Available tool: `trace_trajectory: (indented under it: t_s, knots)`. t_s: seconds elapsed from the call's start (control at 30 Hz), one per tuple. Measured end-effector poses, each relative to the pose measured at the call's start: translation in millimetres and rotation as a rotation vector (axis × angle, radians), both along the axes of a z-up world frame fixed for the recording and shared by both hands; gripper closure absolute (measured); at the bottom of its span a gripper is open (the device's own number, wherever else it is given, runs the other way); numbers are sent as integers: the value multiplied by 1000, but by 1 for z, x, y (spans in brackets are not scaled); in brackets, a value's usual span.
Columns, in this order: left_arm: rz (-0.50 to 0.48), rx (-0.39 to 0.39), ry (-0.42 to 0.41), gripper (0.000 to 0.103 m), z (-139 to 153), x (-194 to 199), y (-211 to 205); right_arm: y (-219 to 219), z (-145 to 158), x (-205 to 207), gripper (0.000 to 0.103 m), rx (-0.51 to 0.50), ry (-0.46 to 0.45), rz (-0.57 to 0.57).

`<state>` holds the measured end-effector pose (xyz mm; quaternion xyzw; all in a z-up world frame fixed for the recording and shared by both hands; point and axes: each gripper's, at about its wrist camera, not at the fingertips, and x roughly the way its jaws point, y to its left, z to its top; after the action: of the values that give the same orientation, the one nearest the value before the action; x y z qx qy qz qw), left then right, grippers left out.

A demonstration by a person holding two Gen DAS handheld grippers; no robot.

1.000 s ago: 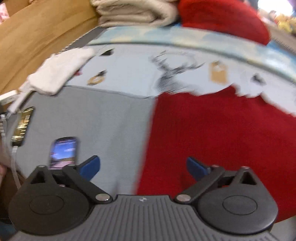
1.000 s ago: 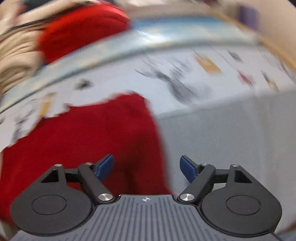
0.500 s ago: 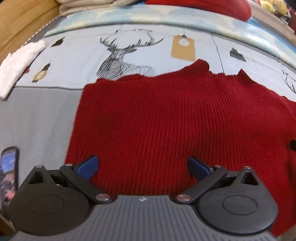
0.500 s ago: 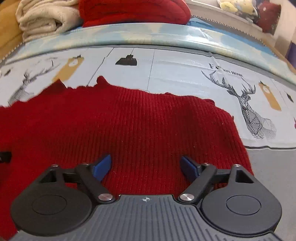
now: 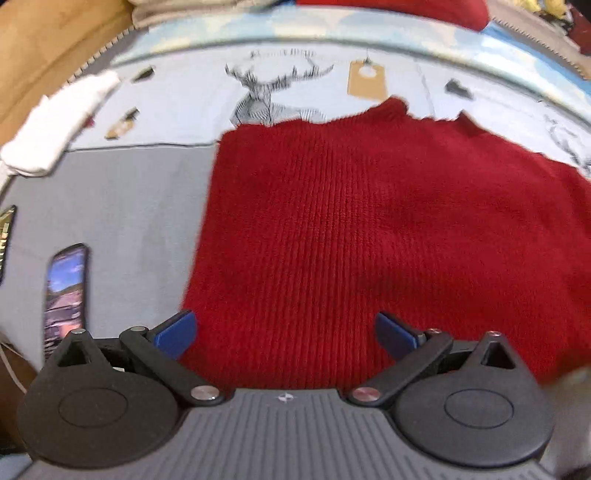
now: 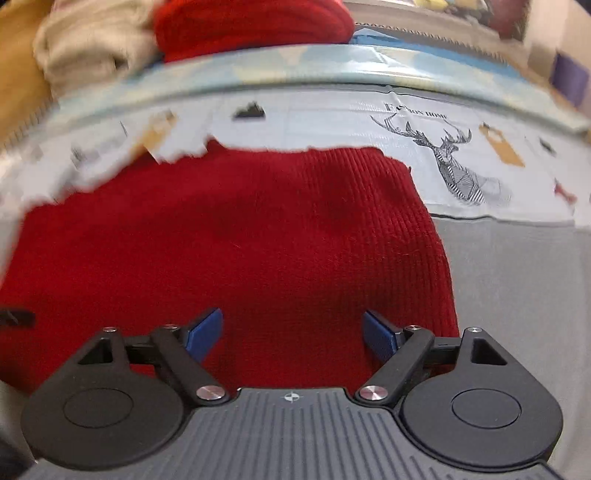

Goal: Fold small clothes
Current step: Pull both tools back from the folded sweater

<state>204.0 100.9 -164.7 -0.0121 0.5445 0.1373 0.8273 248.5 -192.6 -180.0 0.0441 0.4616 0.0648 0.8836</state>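
- Red ribbed knit sweater [image 5: 369, 229] spread flat on the bed, over the grey sheet [image 5: 122, 206] and partly over the pale blue cover printed with deer and tags [image 5: 280, 92]; laid open this way probably so that its edges can be taken for a fold.
- Left claw [image 5: 284, 332] released, blue pads wide apart, nothing between them; placed low over the near part of the sweater, close to its left edge, likely to take the hem there.
- Right claw [image 6: 293, 334] also released, its jaws having just opened a little wider, only the knit surface under them and no pinch on it; placed near the right edge of the sweater, so both claws seem set for a two-corner grasp.
- White folded cloth [image 5: 55, 125] lying well apart at the left, at the border of the cover.
- Dark phone with lit screen [image 5: 64, 291] on the grey sheet, beside the left claw and clear of the sweater.
- Beige folded blanket [image 6: 92, 51] and red bundle [image 6: 251, 22] at the far end of the bed, perhaps finished pieces; not possible to tell.
- Near hem of the sweater hidden behind both claw bodies; sleeves not to be made out, perhaps tucked under.
- Both views blurred; contact of pads with the knit not possible to judge.
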Motion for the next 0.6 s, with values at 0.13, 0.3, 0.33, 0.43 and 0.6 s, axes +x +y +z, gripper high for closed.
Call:
trace_trajectory:
  t_s: [0.13, 0.3, 0.33, 0.43, 0.6]
  knots:
    - [0, -42, -21, 0, 28, -63, -9, -12, 49, -48, 11, 89, -34, 2]
    - [-16, -83, -31, 0, 50, -144, -33, -17, 79, -132, 9, 71, -69, 40]
    - [-28, -77, -40, 0, 55, -159, -38, -17, 82, -151, 9, 67, -73, 40]
    - [-57, -15, -81, 0, 67, -193, -53, -18, 89, -192, 9, 69, -89, 32]
    - [-49, -30, -134, 0, 89, -220, -64, -18, 101, -223, 9, 87, -131, 33]
